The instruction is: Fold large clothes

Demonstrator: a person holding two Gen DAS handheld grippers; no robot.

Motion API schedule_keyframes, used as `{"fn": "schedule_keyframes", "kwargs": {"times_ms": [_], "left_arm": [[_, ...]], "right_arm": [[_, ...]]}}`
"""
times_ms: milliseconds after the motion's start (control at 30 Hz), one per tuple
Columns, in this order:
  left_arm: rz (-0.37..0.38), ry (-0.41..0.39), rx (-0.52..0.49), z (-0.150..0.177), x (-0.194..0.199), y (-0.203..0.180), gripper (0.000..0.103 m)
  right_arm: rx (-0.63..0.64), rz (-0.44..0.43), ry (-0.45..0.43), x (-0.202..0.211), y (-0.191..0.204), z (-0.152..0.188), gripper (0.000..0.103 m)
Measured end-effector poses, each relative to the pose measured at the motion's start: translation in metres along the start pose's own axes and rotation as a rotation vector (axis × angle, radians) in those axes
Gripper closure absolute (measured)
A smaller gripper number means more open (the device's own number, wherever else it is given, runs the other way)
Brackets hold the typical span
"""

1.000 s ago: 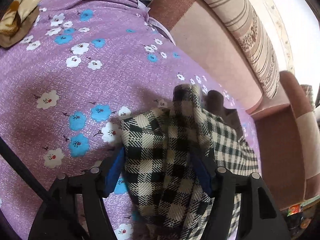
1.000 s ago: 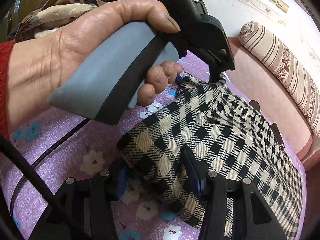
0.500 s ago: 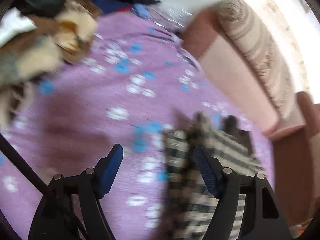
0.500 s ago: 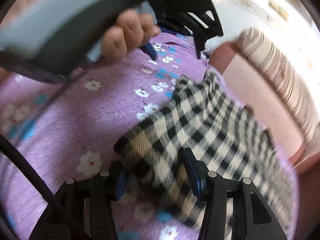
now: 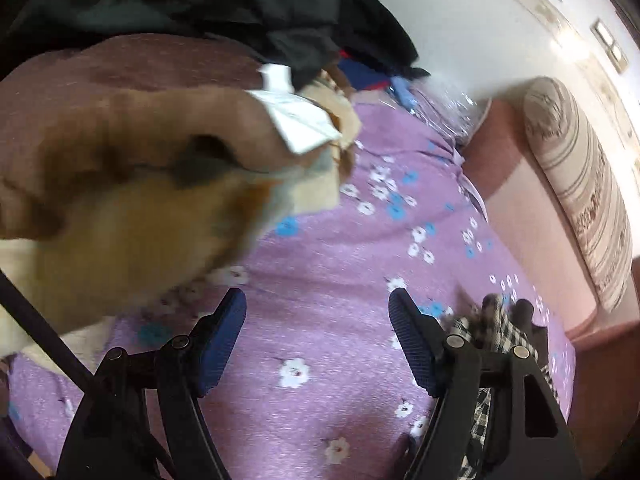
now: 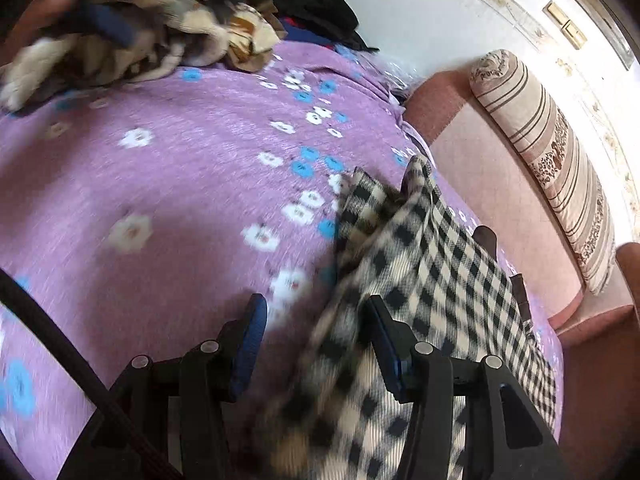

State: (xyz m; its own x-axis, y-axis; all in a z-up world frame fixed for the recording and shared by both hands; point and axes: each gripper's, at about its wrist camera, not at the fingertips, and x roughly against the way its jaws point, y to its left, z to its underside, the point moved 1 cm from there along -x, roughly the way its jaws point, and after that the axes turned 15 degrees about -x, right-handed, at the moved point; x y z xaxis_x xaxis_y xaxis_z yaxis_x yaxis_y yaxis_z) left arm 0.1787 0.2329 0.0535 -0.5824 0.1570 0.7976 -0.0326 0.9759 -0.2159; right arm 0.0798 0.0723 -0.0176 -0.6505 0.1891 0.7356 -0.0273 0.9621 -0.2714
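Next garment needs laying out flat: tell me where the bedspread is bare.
The purple bedspread is bare between the clothes pile at its far end and the checked garment. The far end is crowded.

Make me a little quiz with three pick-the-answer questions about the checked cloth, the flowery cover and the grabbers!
1. Where does the checked garment lie?
A. On the purple flowered cover
B. On the striped bolster
C. On the pile of clothes

2. Which colours are the flowers on the purple flowered cover?
A. Red and yellow
B. White and blue
C. Green and orange

3. How is the left gripper now?
A. Shut on the checked garment
B. Shut on a white paper
C. Open, with nothing between its pads

Answers: 1 A, because the right wrist view shows the black-and-cream check spread on the cover, apart from the striped bolster. 2 B, because white and blue blossoms dot the purple cloth. 3 C, because its blue pads stand wide apart with only cover between them; the jaws have just been opening.
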Motion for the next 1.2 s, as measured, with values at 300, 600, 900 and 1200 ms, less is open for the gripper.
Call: {"fn": "schedule_keyframes", "kwargs": {"times_ms": [300, 600, 900, 1200], "left_arm": [[-0.032, 0.008, -0.027, 0.016, 0.004, 0.002, 0.030], [0.175, -0.065, -0.189, 0.080, 0.052, -0.081, 0.030], [0.434, -0.038, -0.493, 0.205, 0.079, -0.221, 0.030], [0.280, -0.065, -0.145, 0.181, 0.067, -0.149, 0.031]], "right_arm": [[-0.016, 0.093, 0.082, -0.035, -0.002, -0.024, 0.091], [-0.441, -0.345, 0.169, -0.008, -0.141, -0.049, 0.095], [-0.577, -0.466, 0.185, -0.004, -0.227, -0.044, 0.095], [-0.477, -0.567, 0.226, -0.003, -0.187, -0.037, 0.095]]}}
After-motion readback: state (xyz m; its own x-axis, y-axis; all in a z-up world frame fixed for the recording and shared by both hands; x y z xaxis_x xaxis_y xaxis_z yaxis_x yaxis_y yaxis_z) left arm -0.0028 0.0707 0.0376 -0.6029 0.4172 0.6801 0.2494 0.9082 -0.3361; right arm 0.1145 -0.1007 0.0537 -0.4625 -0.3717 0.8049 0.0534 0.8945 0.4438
